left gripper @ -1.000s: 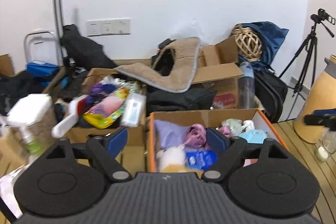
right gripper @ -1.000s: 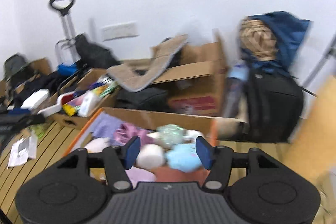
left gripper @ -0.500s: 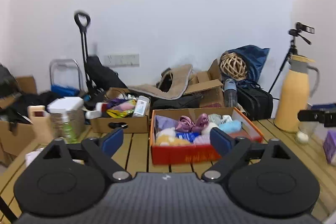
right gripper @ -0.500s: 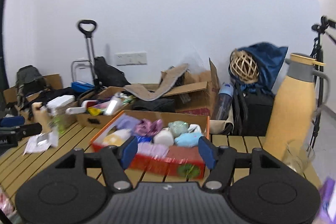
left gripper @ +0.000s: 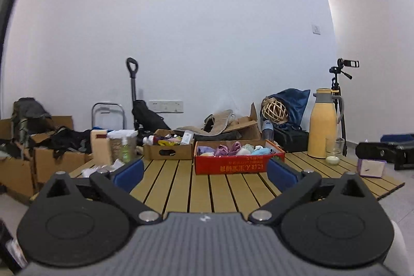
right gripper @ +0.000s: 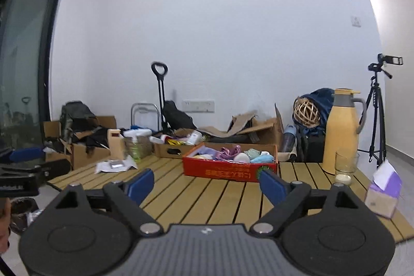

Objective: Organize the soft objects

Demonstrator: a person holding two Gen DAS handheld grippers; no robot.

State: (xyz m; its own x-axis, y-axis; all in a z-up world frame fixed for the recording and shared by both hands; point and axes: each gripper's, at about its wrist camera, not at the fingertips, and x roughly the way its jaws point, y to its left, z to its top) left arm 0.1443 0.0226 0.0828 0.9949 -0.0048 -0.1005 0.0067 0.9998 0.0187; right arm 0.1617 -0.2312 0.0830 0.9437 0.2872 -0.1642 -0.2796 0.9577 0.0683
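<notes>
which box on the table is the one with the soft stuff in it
The red cardboard box, printed with yellow characters, mid-table. It holds purple, white and light blue soft items. The plain brown box beside it holds bottles and packets.

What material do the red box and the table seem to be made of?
The red box looks like printed cardboard: matte, with brown inner walls and folded edges. The table looks like wooden slats, light yellow with dark gaps between; bamboo is also possible.

Your left gripper (left gripper: pixel 204 173) is level, its blue-padded fingers (left gripper: pixel 128 173) spread wide with nothing between them. Your right gripper (right gripper: pixel 205 184) is also level and facing forward, its fingers (right gripper: pixel 141 185) likewise parted and empty.
</notes>
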